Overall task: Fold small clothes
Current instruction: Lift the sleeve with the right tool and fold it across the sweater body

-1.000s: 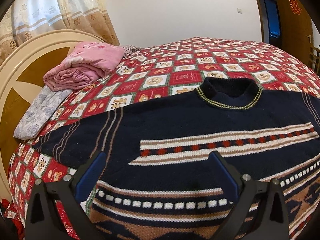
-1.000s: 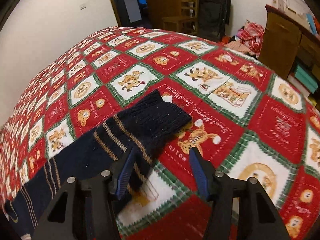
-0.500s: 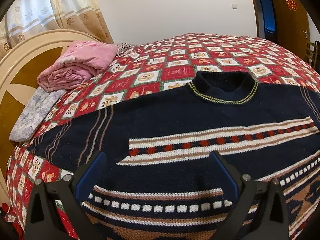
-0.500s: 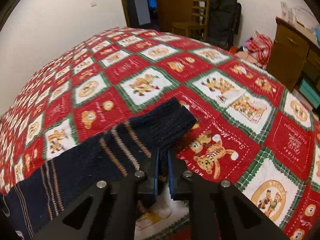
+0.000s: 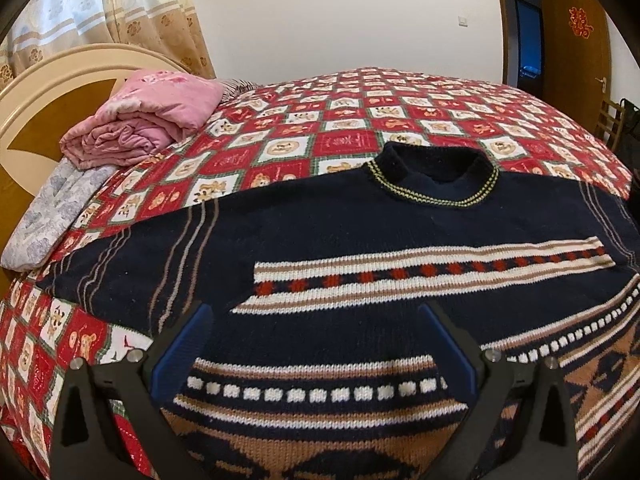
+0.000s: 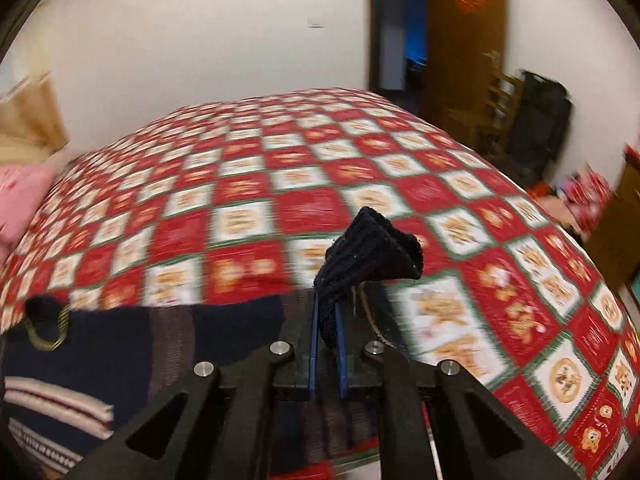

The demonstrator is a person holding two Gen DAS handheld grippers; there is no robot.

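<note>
From the left wrist, the navy patterned sweater (image 5: 400, 240) lies spread flat on the quilted bedspread (image 5: 360, 120), ready for folding; the left gripper (image 5: 312, 344) hovers released above its hem. From the right wrist, the right gripper (image 6: 326, 320) is clenched on the sleeve cuff (image 6: 372, 248), raised clear to swing inward.
</note>
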